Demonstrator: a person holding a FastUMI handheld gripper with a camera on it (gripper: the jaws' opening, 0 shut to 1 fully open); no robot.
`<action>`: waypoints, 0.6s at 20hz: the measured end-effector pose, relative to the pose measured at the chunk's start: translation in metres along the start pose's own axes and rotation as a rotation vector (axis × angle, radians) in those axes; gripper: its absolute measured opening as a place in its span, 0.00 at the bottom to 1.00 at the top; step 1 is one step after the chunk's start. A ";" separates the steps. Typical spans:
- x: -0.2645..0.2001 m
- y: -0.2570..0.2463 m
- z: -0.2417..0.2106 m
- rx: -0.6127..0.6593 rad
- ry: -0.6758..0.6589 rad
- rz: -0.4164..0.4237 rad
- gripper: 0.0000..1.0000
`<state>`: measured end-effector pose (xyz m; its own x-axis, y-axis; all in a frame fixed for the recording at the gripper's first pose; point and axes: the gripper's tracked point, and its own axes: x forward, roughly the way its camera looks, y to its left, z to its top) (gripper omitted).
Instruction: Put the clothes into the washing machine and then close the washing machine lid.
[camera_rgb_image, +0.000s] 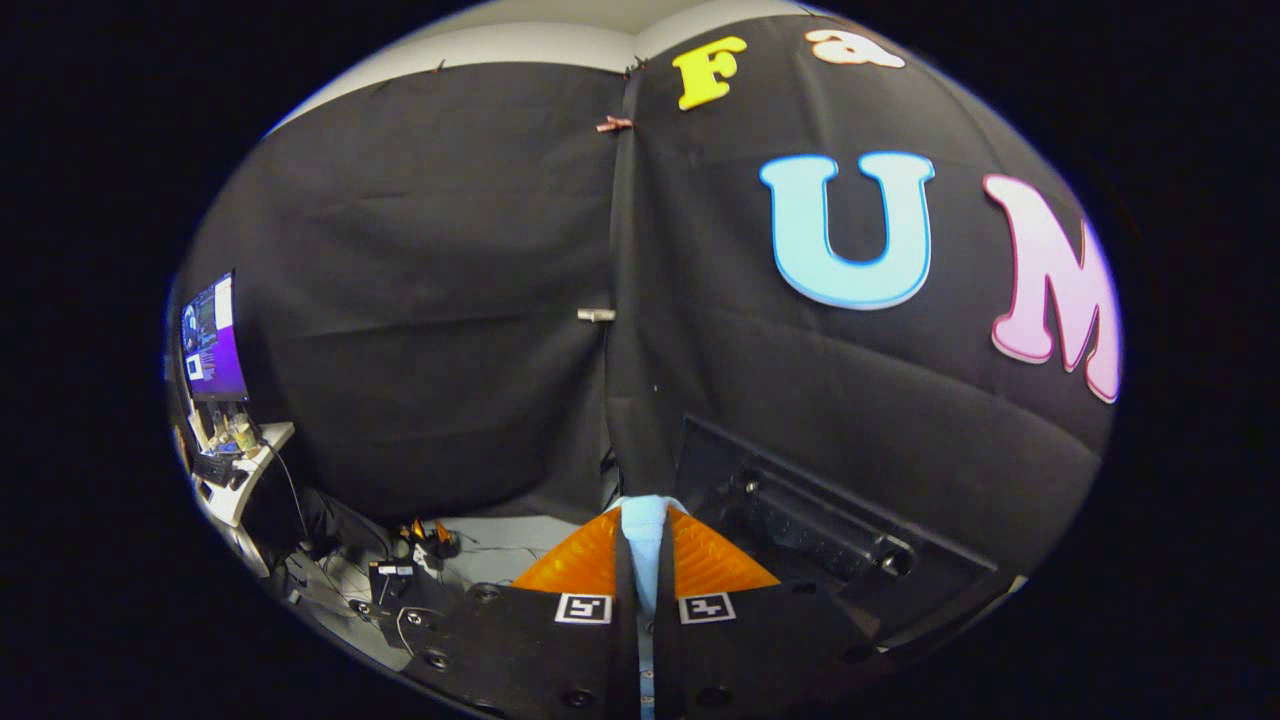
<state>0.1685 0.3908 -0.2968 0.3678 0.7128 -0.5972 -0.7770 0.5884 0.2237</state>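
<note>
Pinching light-blue cloth (643, 535) between both fingers of tool (644, 540).

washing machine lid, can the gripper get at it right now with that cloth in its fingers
Probably not yet. The gripper is shut on a light blue cloth, so the fingers are occupied. The dark raised lid sits just beyond them to the right, with nothing between.

floor (500, 545): cables, small devices (392, 580); desk (245, 480): monitor (212, 340), clutter

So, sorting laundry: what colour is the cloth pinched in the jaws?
Light blue, plain, in the gripper view: the cloth sits clamped in the gripper.
</note>
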 end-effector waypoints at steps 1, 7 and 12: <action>0.007 -0.005 -0.020 0.019 0.052 -0.001 0.10; 0.021 -0.019 -0.079 -0.010 0.255 -0.037 0.13; 0.014 -0.007 -0.065 0.005 0.206 -0.002 0.72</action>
<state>0.1456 0.3718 -0.3565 0.2568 0.6187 -0.7425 -0.7739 0.5918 0.2255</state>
